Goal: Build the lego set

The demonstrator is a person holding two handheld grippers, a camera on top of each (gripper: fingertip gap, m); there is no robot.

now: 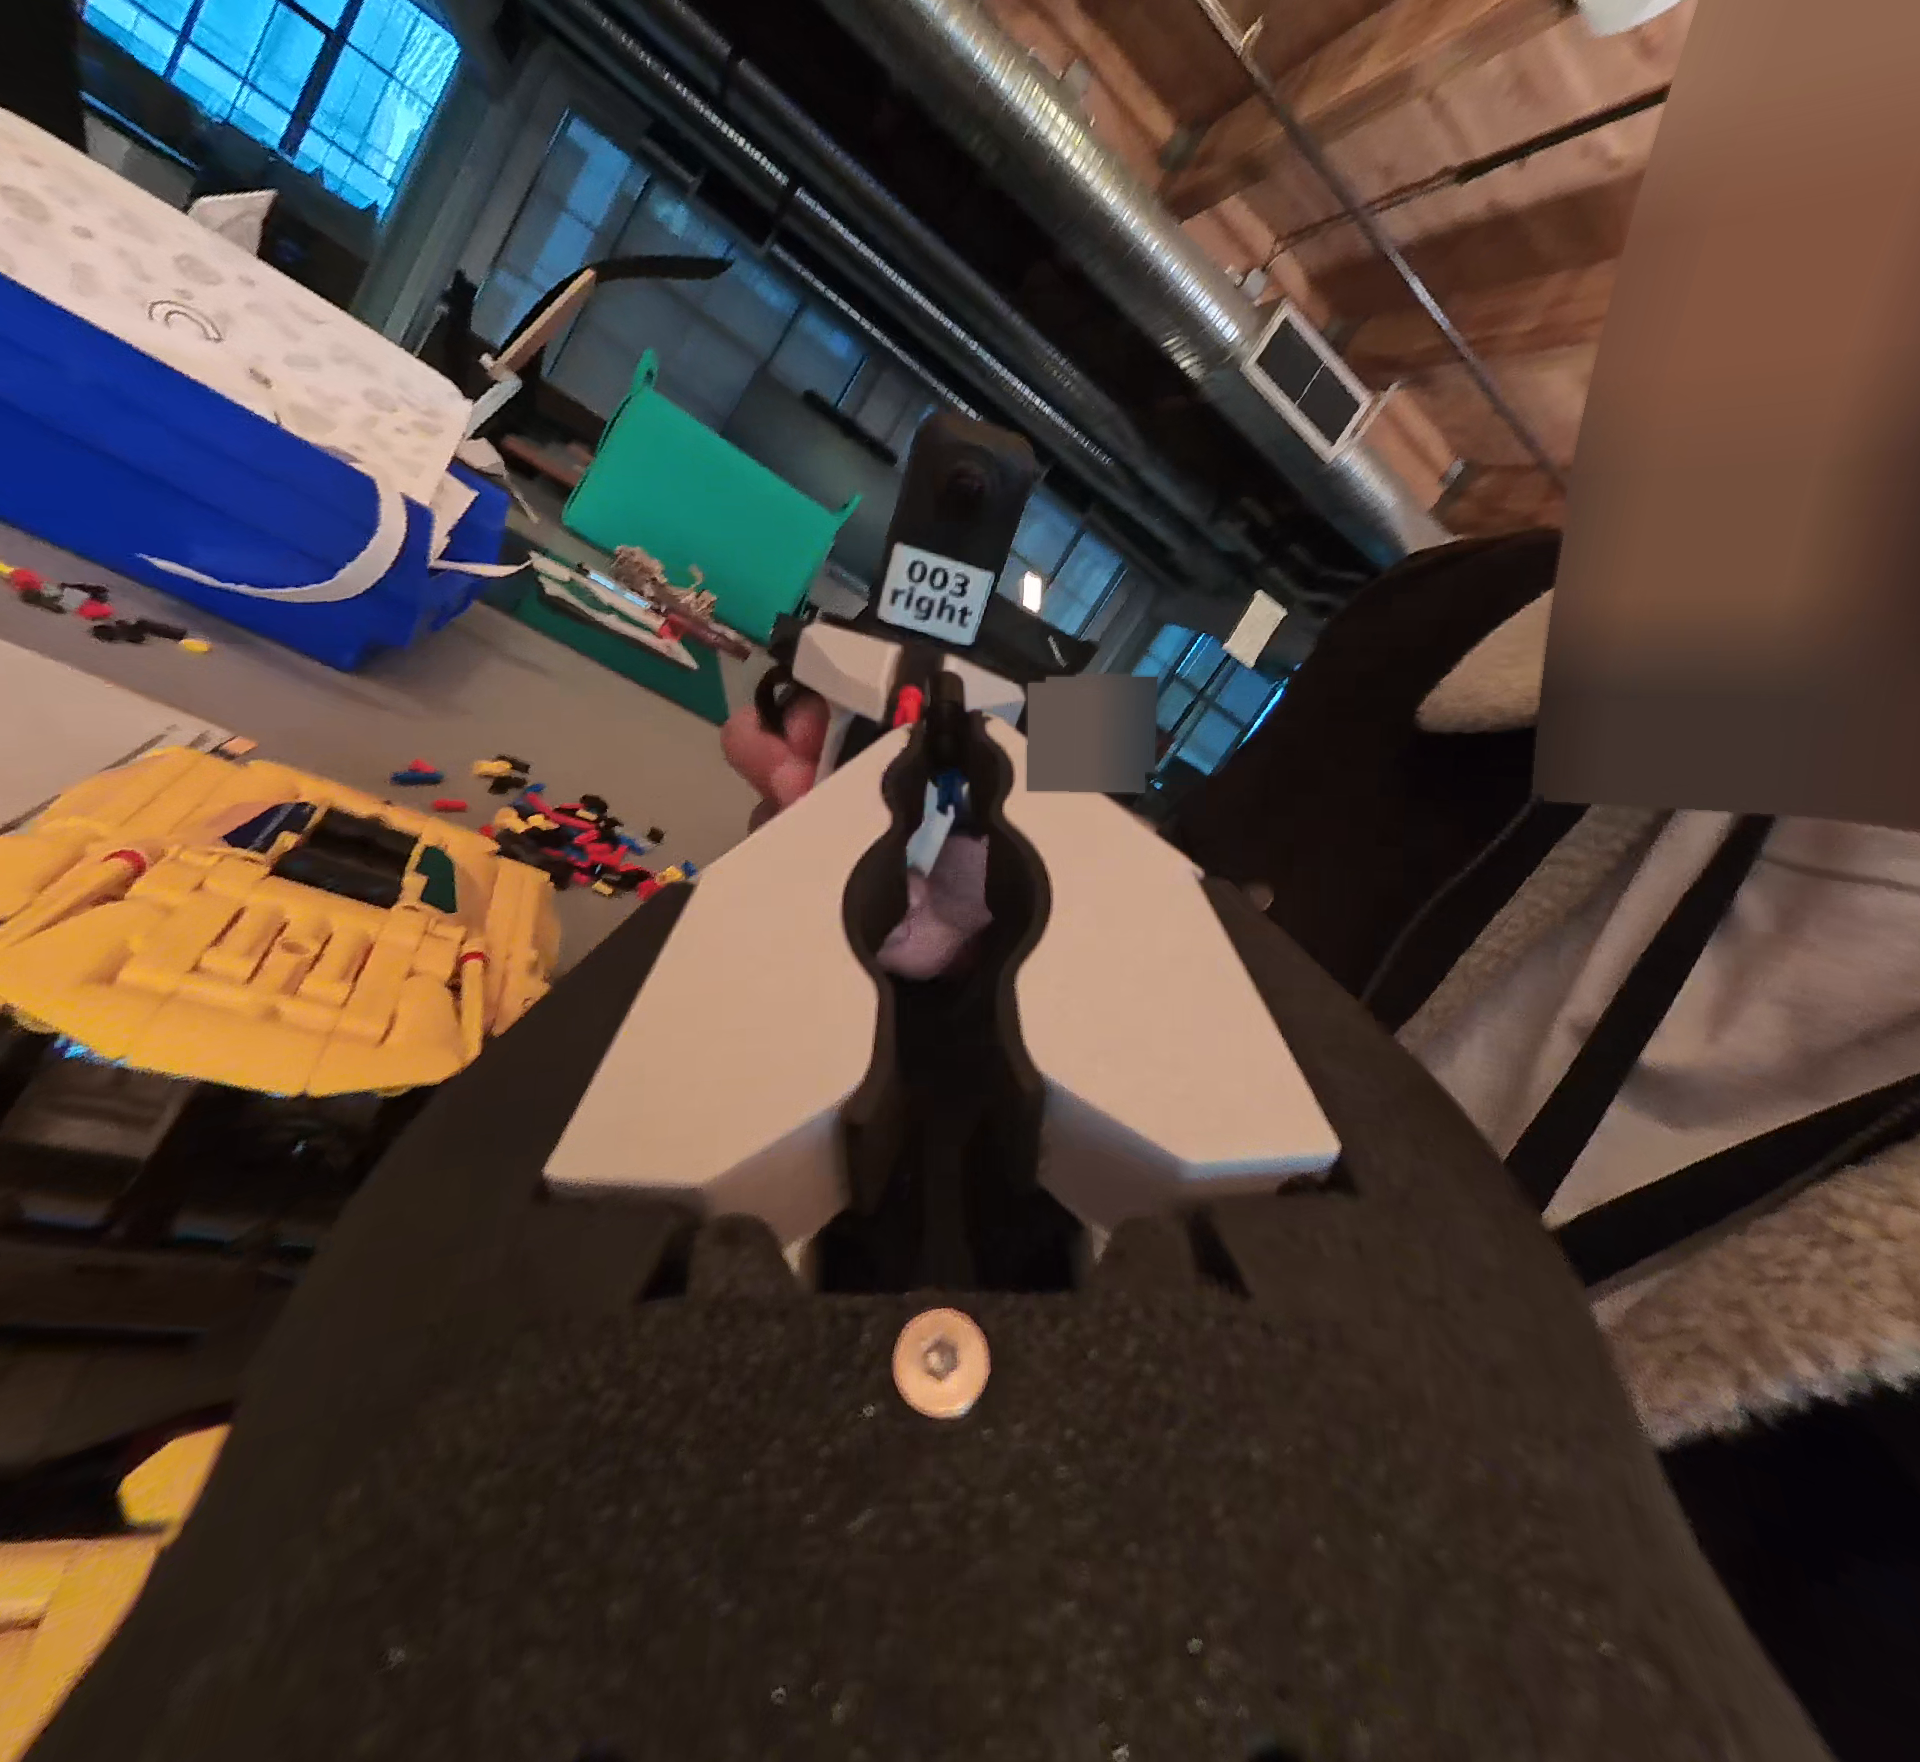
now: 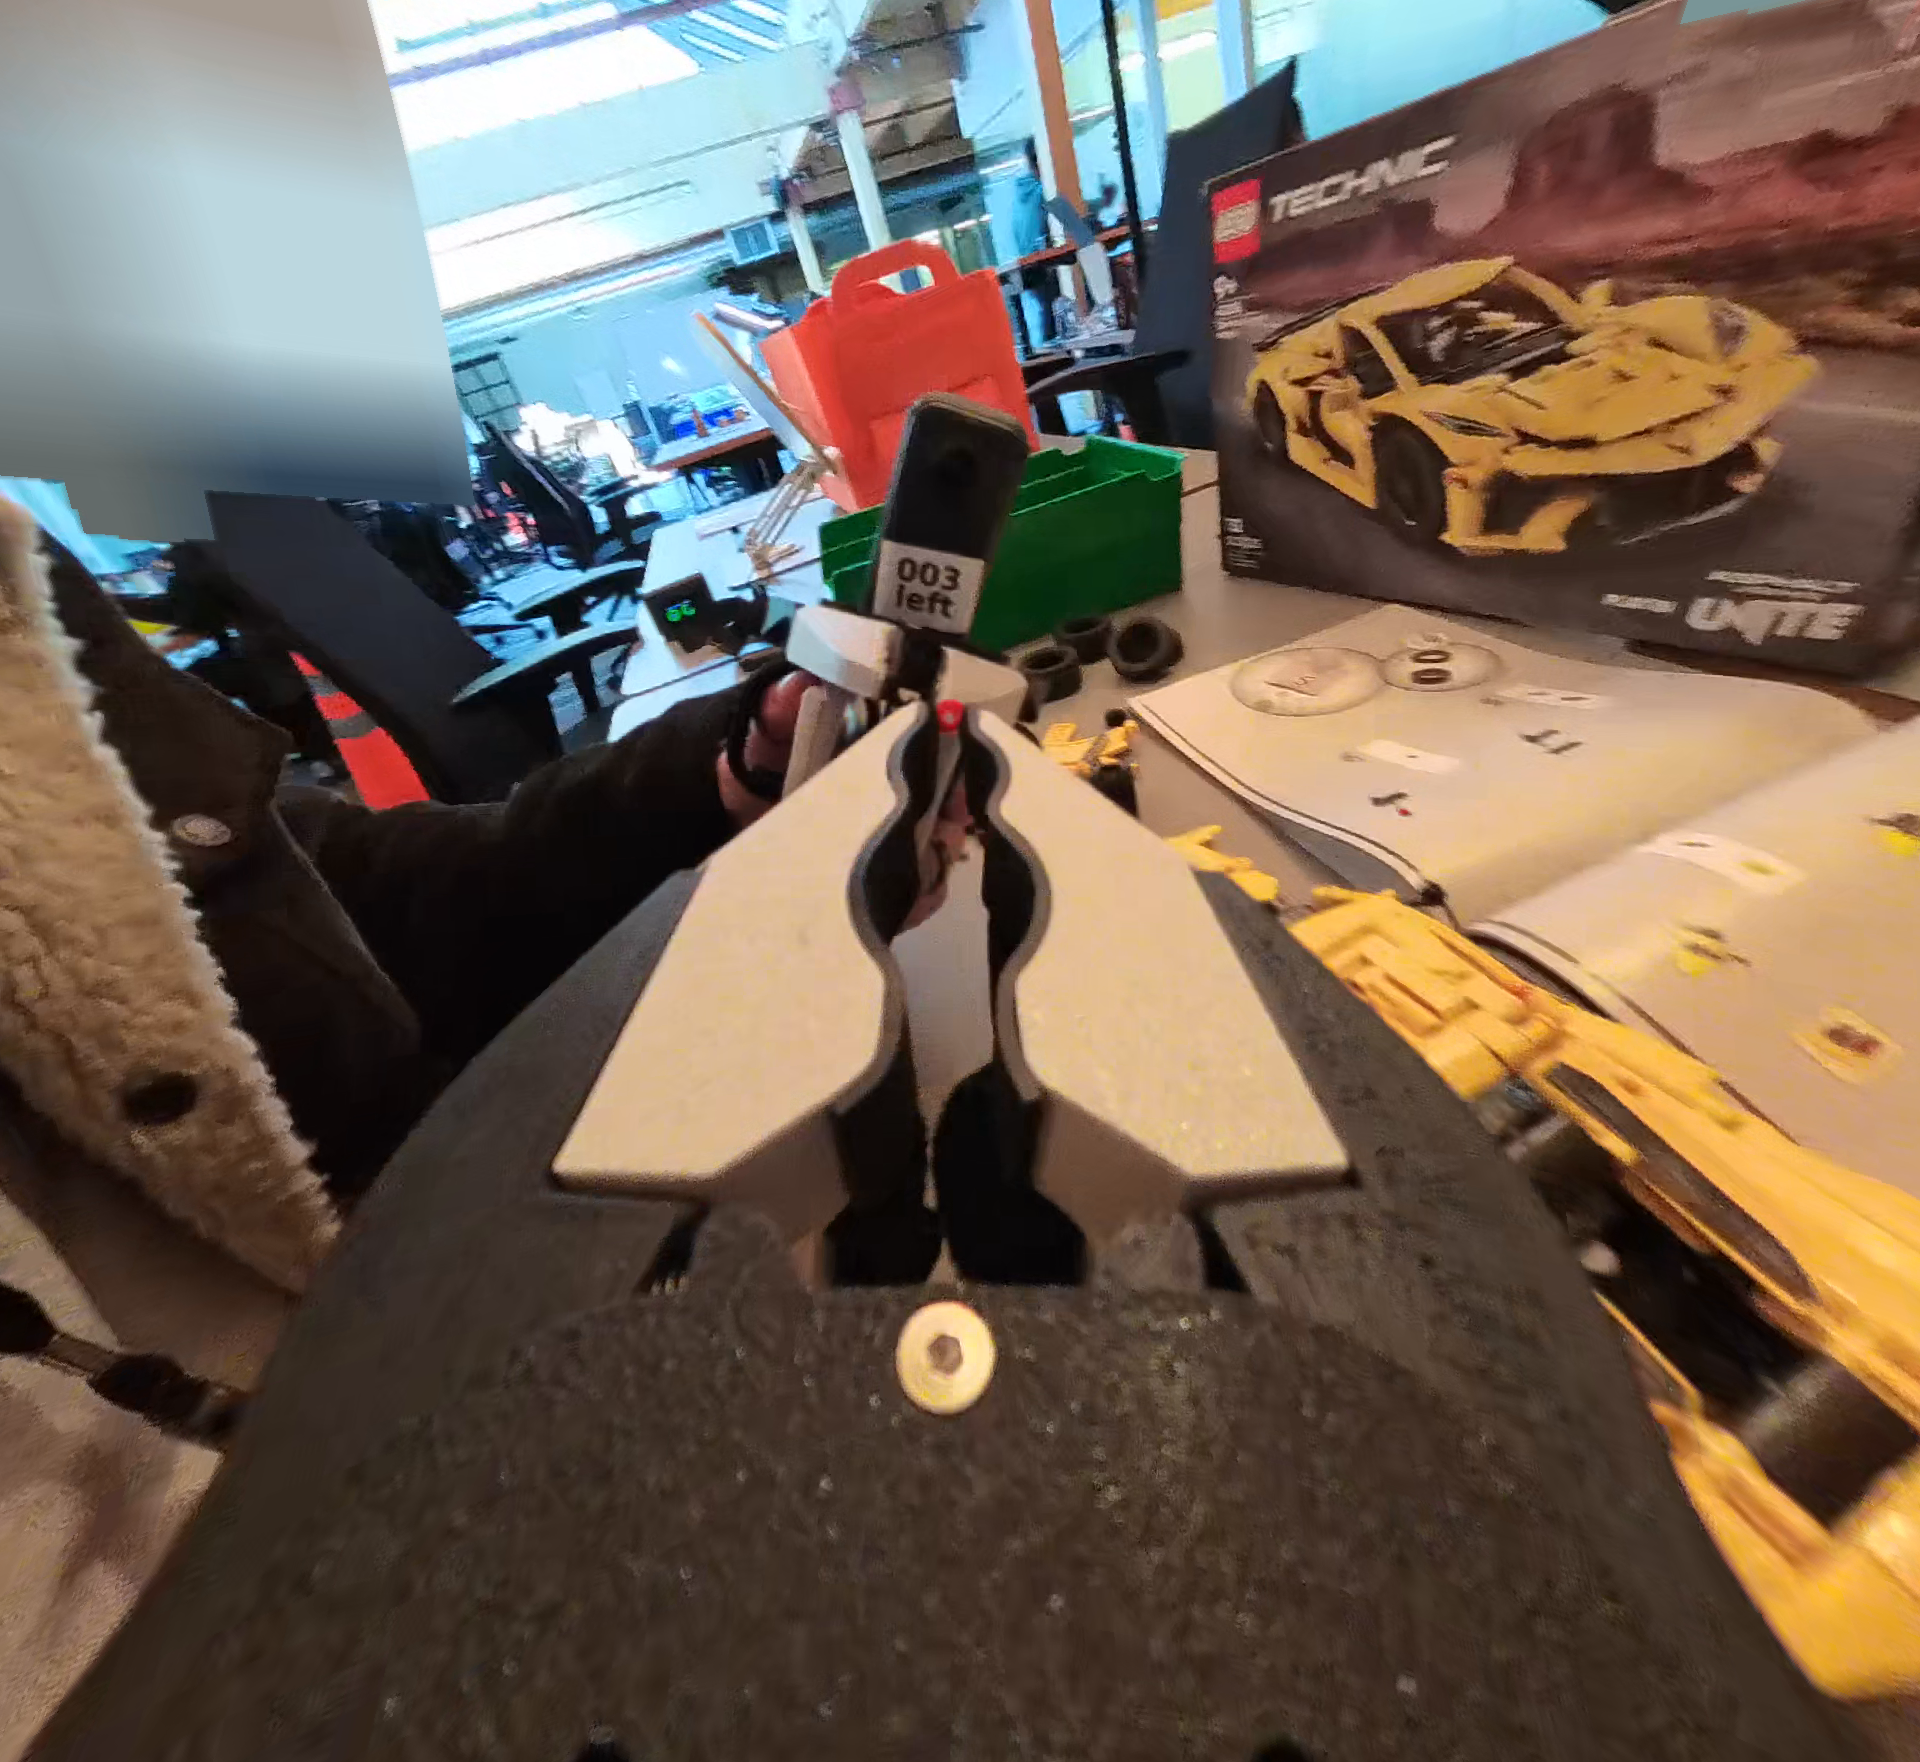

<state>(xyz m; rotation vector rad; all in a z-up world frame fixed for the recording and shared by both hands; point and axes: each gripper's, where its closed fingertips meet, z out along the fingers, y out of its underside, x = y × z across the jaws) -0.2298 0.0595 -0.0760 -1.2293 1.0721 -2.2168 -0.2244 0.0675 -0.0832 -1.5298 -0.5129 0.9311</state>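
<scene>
My two grippers point at each other above the table, tip to tip. In the left wrist view my left gripper (image 1: 938, 744) is shut on a small Lego sub-assembly (image 1: 945, 793) of blue, white and black parts. The right gripper (image 1: 914, 689) meets it from the far side, at a red pin (image 1: 909, 702). In the right wrist view my right gripper (image 2: 948, 727) is shut on the same small piece, a grey beam (image 2: 940, 793) with a red pin (image 2: 947, 715). The left gripper (image 2: 914, 673) is just beyond. The yellow Lego car (image 1: 260, 933) lies below left, and it also shows in the right wrist view (image 2: 1538, 1078).
Loose small bricks (image 1: 582, 834) are scattered behind the car. The set's box (image 2: 1558, 382), an open instruction booklet (image 2: 1455, 777), black tyres (image 2: 1138, 647) and a green bin (image 2: 1049, 538) lie to the right. A blue box (image 1: 208, 486) stands far left. The person's coat (image 2: 114, 881) is close by. Only a small space, under 4 cm, lies between the two pairs of fingers.
</scene>
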